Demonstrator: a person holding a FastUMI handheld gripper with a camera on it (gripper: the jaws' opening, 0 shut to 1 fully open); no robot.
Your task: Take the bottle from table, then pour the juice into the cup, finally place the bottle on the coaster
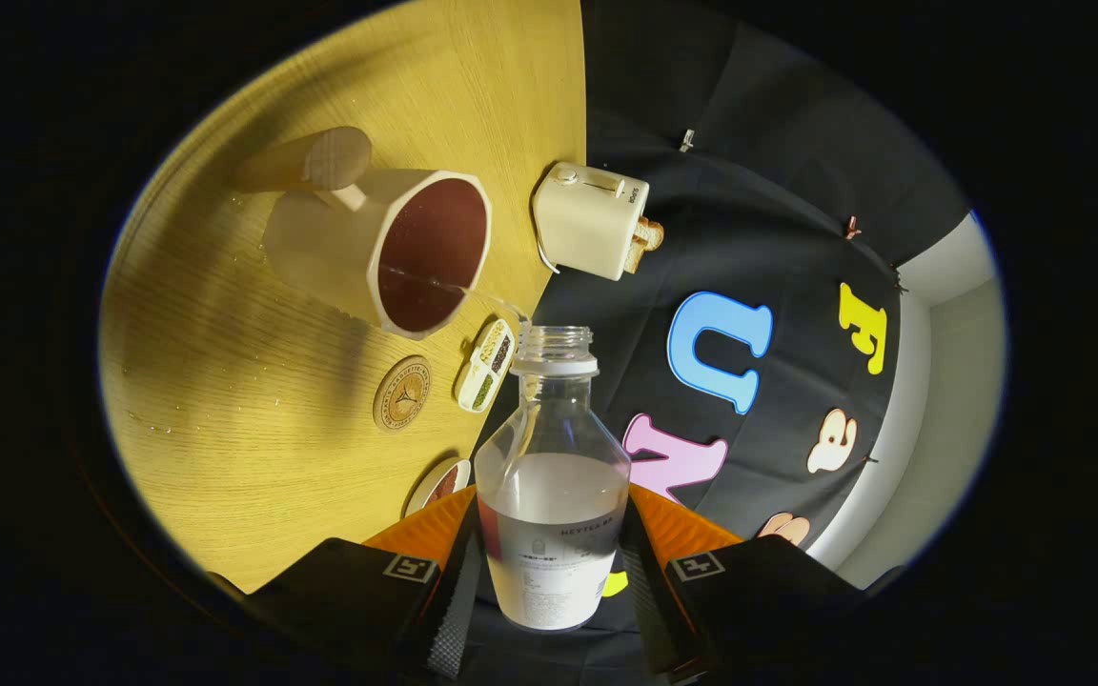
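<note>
The wooden bench (254, 419) takes up everything from 7 to 12 o'clock of the hand-held gripper (554, 572), and drops of liquid lie scattered over its near part. On it, at about 11 o'clock from the fingers, is the cup (387, 250), a faceted pale mug with a dark inside and a thick wooden handle at its back. Past it, at 12 o'clock, a small cream toaster (592, 219) sits at the bench edge with bread in its slot.

The bottle (552, 476) is clamped between the two fingers, both pressing its lower body. It is clear, uncapped and roughly half full, tipped so that a thin stream runs from its mouth into the cup. The pour looks under way.

Smaller things lie between cup and fingers: a small tray of grains (486, 364), the round coaster (402, 393) at 10 o'clock, and a little dish near the left finger.

The bottle is likely light, thin-walled plastic, smooth and wet-prone, so it may slip or dent; the wide lower body with the label is the soundest place to hold.
</note>
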